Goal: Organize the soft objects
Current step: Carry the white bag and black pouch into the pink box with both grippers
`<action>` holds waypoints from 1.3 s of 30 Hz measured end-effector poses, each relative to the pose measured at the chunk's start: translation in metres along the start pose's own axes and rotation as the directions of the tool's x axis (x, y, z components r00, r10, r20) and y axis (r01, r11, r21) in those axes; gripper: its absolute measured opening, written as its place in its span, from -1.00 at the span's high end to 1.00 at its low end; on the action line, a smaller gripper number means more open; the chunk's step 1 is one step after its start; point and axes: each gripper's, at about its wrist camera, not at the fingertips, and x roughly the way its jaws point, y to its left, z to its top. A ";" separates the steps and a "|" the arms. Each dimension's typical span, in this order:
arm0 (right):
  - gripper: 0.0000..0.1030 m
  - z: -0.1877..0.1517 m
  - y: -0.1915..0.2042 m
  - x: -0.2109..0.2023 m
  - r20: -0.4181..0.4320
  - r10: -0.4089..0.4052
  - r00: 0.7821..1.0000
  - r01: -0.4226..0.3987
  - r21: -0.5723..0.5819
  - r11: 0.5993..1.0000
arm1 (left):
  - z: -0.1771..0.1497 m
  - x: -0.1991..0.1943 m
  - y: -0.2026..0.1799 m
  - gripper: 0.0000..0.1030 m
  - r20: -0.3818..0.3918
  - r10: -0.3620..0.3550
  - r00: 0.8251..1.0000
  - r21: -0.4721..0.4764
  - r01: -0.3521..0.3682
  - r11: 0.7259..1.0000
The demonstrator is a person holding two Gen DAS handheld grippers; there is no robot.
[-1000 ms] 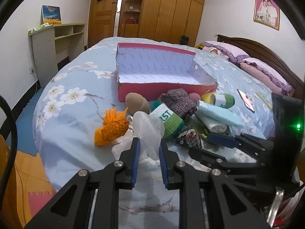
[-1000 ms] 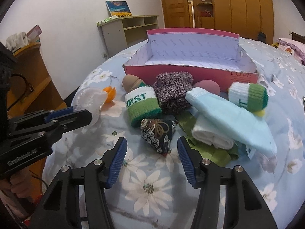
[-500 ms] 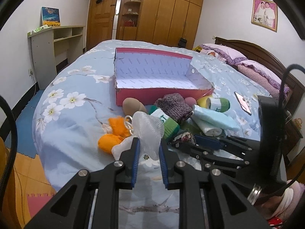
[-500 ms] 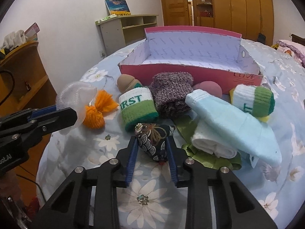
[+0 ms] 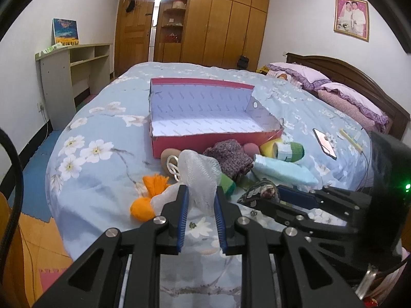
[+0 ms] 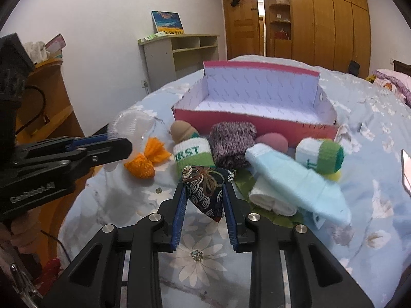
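My left gripper is shut on a white mesh bath pouf and holds it above the bed. My right gripper is shut on a dark patterned fabric pouch, lifted off the bedspread. An empty pink cardboard box stands behind a pile of soft things: an orange pompom, a green and white "FIRST" sock roll, a purple knitted roll, a light blue folded sock, a beige sponge and a pink sponge. The right gripper with the pouch also shows in the left wrist view.
A second green and white sock roll lies by the box corner. A phone lies on the bedspread to the right. Pillows and a headboard are at the far right. A grey desk stands left of the bed.
Both grippers have risen. The right gripper shut on the patterned pouch and lifted it off the bed. The left gripper still holds the pouf, higher than before.
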 end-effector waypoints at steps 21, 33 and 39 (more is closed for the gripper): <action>0.43 0.055 -0.046 -0.017 0.067 -0.059 0.996 0.057 0.037 0.998 | 0.068 0.031 -0.004 0.60 0.016 -0.008 1.000 -0.003 0.008 1.000; 0.43 0.090 -0.075 0.011 0.067 -0.093 0.993 0.089 0.057 0.994 | 0.099 0.074 0.003 0.60 -0.011 -0.012 1.000 -0.009 0.012 1.000; 0.43 0.101 -0.089 0.028 0.053 -0.126 0.991 0.122 0.076 0.990 | 0.114 0.101 0.006 0.60 -0.027 -0.020 0.999 0.009 0.021 1.000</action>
